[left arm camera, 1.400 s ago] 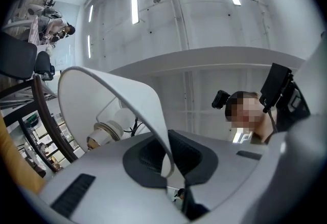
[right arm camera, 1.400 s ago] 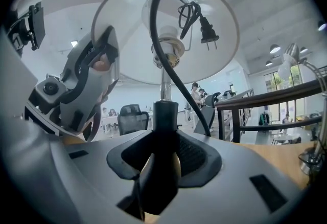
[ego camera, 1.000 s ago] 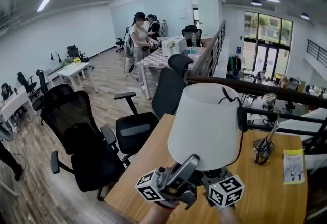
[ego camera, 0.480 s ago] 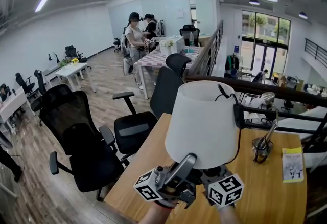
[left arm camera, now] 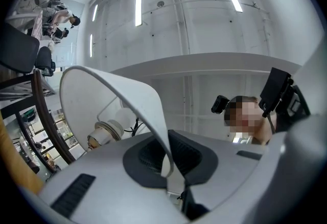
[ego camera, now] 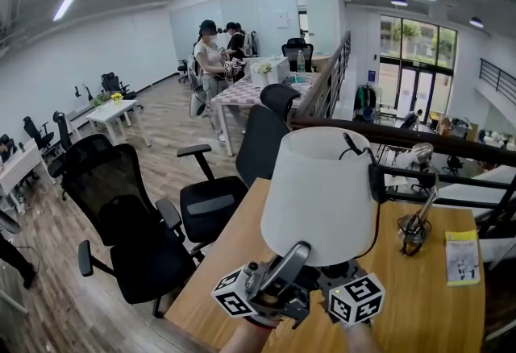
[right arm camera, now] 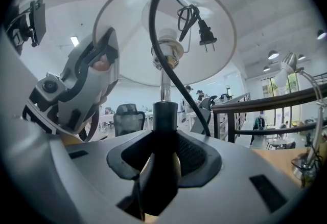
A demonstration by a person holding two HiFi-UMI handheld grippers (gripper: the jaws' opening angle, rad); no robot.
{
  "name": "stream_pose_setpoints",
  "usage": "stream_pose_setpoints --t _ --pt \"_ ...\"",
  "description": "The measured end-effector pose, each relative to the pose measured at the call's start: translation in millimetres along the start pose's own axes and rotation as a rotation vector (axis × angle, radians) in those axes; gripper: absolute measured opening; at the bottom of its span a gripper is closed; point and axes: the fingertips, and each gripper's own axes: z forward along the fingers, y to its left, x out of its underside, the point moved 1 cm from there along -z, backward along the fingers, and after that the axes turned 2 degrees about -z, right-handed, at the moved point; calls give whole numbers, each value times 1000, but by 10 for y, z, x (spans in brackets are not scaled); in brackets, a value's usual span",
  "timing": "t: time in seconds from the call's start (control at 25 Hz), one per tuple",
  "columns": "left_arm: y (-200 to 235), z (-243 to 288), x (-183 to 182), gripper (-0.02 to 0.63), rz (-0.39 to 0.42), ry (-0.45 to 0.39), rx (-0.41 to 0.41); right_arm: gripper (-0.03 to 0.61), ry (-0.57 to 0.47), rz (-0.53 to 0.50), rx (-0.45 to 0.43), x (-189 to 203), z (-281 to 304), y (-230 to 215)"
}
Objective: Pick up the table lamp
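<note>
Head view: holding the lamp [ego camera: 321, 198] up over the near end of the wooden surface [ego camera: 427, 295].

Left gripper view: pinching the thin rim of the white shade [left arm camera: 130, 97] with the left claw [left arm camera: 167, 164], pressed almost together.

Right gripper view: clamping the dark stem [right arm camera: 164, 115] with the right claw [right arm camera: 162, 164], below the bulb [right arm camera: 168, 40].

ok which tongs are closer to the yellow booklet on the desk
Right. The right tongs, shut on the lamp stem, are left of the yellow booklet; the left tongs pinch the lamp shade, further left again.
</note>
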Motion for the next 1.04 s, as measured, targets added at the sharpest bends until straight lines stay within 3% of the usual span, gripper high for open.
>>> stream_pose_setpoints --t 1.04 --pt "37 -54 -14 12 -13 -11 -22 152 13 -7 1 28 49 -6"
